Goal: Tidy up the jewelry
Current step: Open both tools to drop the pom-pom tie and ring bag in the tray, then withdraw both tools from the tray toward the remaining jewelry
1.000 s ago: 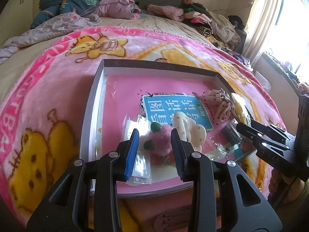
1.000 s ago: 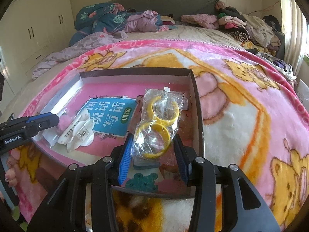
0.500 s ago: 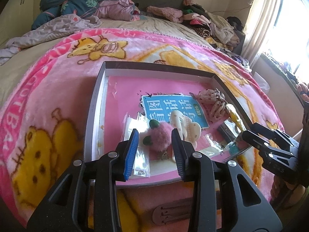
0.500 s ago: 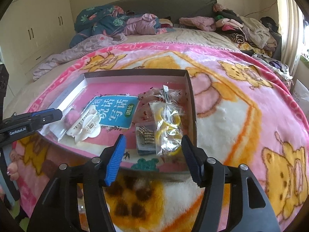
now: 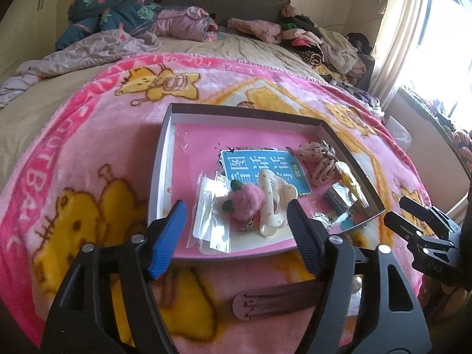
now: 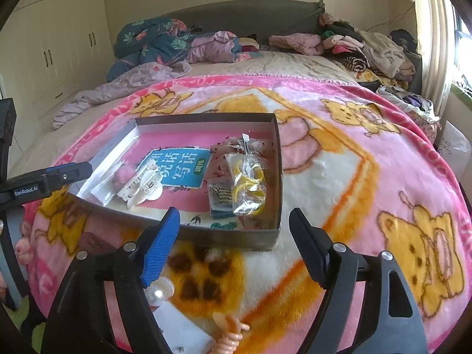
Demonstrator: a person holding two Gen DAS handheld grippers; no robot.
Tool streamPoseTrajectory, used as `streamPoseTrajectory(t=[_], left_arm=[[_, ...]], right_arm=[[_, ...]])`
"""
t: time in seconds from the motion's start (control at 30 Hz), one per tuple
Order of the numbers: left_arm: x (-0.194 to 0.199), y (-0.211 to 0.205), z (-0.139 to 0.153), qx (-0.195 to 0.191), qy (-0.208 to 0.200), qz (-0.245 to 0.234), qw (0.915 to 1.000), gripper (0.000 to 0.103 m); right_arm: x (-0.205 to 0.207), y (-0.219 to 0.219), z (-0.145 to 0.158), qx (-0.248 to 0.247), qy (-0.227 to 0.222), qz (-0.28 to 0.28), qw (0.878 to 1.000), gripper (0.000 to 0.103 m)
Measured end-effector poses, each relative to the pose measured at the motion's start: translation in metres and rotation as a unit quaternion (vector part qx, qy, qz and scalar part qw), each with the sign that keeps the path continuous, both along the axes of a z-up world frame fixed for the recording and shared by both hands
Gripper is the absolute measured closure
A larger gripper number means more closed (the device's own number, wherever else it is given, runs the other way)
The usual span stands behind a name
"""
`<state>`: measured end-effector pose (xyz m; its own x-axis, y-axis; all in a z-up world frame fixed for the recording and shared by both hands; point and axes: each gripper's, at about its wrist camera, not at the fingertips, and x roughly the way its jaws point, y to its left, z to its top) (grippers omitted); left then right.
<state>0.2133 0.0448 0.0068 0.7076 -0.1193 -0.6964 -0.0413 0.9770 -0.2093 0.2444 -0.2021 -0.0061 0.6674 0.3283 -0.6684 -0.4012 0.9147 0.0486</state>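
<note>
Both hand-held grippers backing off box (image 6: 274, 177), jaws opening, nothing between them. Left hand-held gripper (image 5: 236, 233) leaving pink pompom clip (image 5: 246, 203) inside box near front edge. Right hand-held gripper (image 6: 233, 242) leaving bagged yellow bangles (image 6: 247, 185) by box's right wall. Pieces still waiting on blanket (image 6: 354, 183) at bed's near edge: probably next pickups.

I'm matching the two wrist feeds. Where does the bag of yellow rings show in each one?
Left wrist: the bag of yellow rings lies right of centre, edge-on against the tray's right-hand wall.
Right wrist: the bag is just right of centre, in the tray's near right corner, beside a small box of studs.
Shared landmark: the blue booklet on the tray floor.
</note>
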Motion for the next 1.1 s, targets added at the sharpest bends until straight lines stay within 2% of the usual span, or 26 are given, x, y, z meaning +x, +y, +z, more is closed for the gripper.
streamPoseTrajectory(t=[0.23,0.63,1.1], left_arm=[[-0.018,0.001,0.013,0.004,-0.014,0.006,0.9999,0.023],[-0.046,0.002,0.027,0.008,-0.03,0.011,0.9995,0.021],[-0.075,-0.001,0.019,0.013,-0.025,0.007,0.9996,0.021]], right_arm=[[-0.019,-0.002,0.01,0.0,-0.011,0.006,1.0,0.024],[-0.047,-0.003,0.023,0.0,-0.025,0.019,1.0,0.021],[-0.075,0.009,0.022,-0.006,-0.023,0.045,0.999,0.021]])
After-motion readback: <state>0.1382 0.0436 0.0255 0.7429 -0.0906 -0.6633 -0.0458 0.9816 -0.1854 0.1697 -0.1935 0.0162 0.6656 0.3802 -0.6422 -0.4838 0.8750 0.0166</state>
